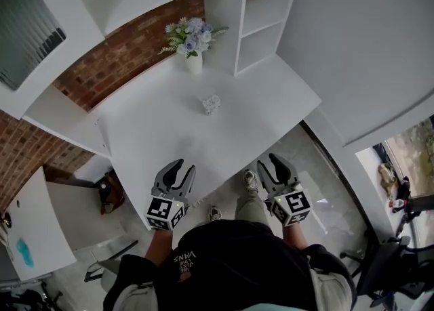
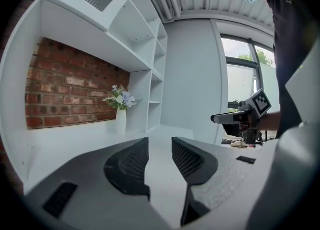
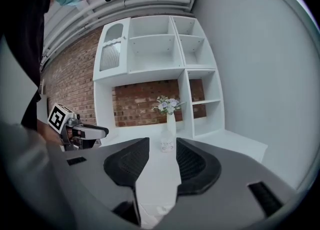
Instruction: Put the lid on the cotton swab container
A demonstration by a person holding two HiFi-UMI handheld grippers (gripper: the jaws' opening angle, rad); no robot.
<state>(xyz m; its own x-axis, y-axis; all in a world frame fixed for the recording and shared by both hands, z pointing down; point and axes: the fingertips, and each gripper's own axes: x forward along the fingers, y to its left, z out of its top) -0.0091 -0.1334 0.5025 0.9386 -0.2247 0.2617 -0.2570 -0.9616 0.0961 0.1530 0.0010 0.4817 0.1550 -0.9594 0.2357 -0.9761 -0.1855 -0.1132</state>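
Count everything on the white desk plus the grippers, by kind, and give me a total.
Vase: 1
Container: 1
Grippers: 2, the left gripper and the right gripper
Total: 4

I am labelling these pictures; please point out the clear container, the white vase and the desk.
clear container [image 1: 211,104]: head view, middle of its side.
white vase [image 1: 194,64]: head view, middle of its body.
desk [image 1: 159,130]: head view, bare top left of the container.
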